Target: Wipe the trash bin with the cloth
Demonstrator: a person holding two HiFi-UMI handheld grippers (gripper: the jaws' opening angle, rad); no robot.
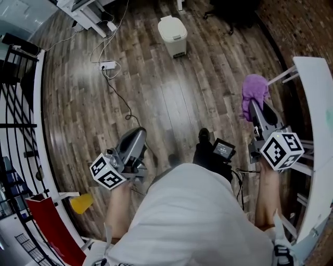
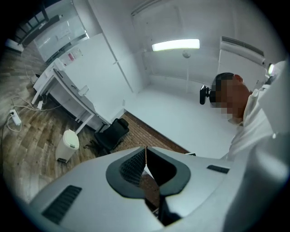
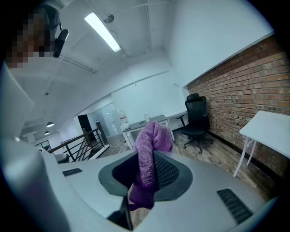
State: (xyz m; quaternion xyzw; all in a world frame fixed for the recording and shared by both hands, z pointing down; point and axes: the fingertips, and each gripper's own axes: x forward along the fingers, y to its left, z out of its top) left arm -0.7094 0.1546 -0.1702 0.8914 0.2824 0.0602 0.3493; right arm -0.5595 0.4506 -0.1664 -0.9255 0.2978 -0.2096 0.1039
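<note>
The right gripper (image 1: 256,110) pinches a purple cloth (image 1: 254,89), the left gripper (image 1: 135,139) is pressed together and empty, and the white trash bin (image 1: 173,35) stands well apart on the wood floor (image 1: 156,93).

In your head view, the lower end of the cloth (image 1: 254,92) is hidden behind the right gripper (image 1: 255,108). The white surface (image 1: 318,104) at your right is cut by the picture's edge, and so is the black chair (image 1: 231,13) at the top. In the left gripper view the trash bin (image 2: 67,145) is small; its details cannot be told. Your shirt (image 1: 197,218) hides the floor (image 1: 156,93) just below you.
</note>
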